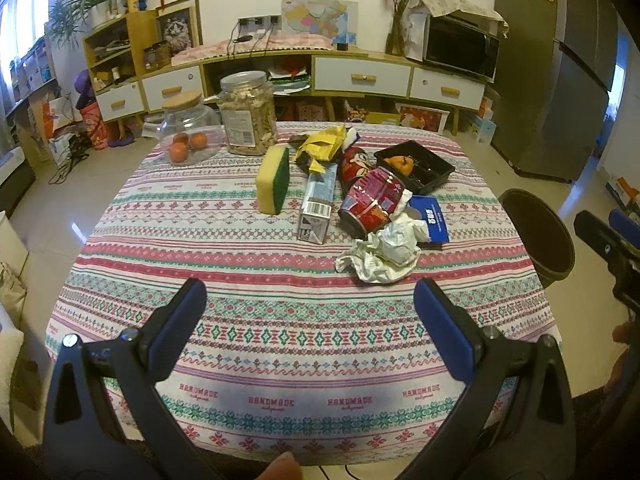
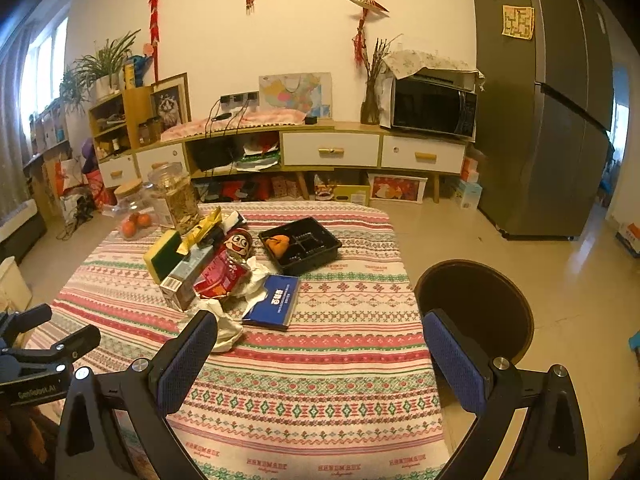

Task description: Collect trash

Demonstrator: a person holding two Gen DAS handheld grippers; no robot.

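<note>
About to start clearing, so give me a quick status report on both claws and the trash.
Left claw and right claw open, empty. Trash pile untouched on table. Bin at table's right. Nothing blocking.

"HANDMADE" repeats along the tablecloth [image 1: 304,400] hem; "GenRobot.AI" marks the left hand-held gripper [image 2: 36,344].

Crumpled tissue [image 1: 382,254], tipped red can [image 1: 372,202], carton [image 1: 316,210] clustered mid-table beside dark bin [image 1: 538,236]

Two near-edge views, shared table [image 1: 280,320]
</note>
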